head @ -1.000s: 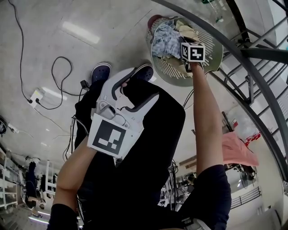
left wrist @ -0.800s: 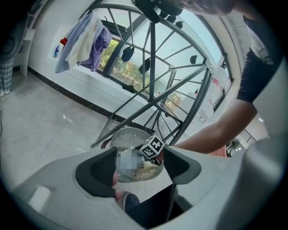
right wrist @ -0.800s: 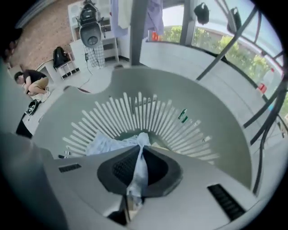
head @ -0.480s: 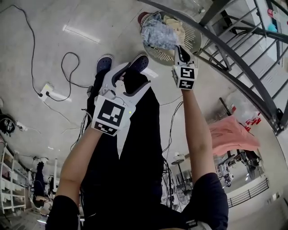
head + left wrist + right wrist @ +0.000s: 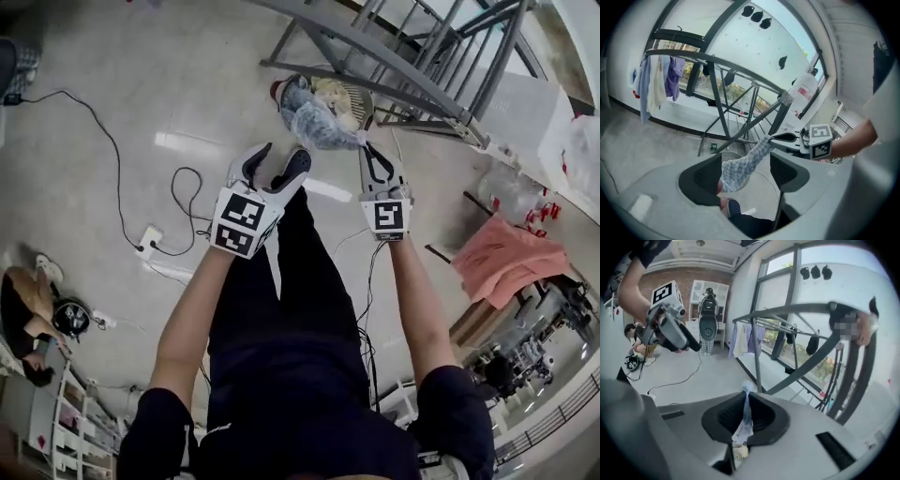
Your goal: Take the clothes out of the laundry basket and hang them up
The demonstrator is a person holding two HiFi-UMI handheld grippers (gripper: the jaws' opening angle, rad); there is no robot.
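A blue-and-white patterned garment (image 5: 314, 122) hangs from my right gripper (image 5: 368, 150), which is shut on one end of it. The cloth trails down over the round white laundry basket (image 5: 361, 97), where more clothes lie. In the right gripper view a thin fold of the garment (image 5: 744, 401) is pinched between the closed jaws of the right gripper (image 5: 743, 417). My left gripper (image 5: 277, 161) is open, beside the garment on its left. In the left gripper view the garment (image 5: 740, 166) shows in the gap of the left gripper (image 5: 746, 176), whose pads do not press on it.
A grey metal drying rack (image 5: 375, 47) stands just beyond the basket. Clothes (image 5: 656, 79) hang on a farther rail. A pink cloth (image 5: 511, 258) lies at the right. A cable (image 5: 112, 150) and a power strip (image 5: 148, 239) cross the floor at the left.
My right gripper has risen out of the basket, drawing the patterned garment up with it. Both grippers have come level, closer to the body, and the left one now flanks the cloth.
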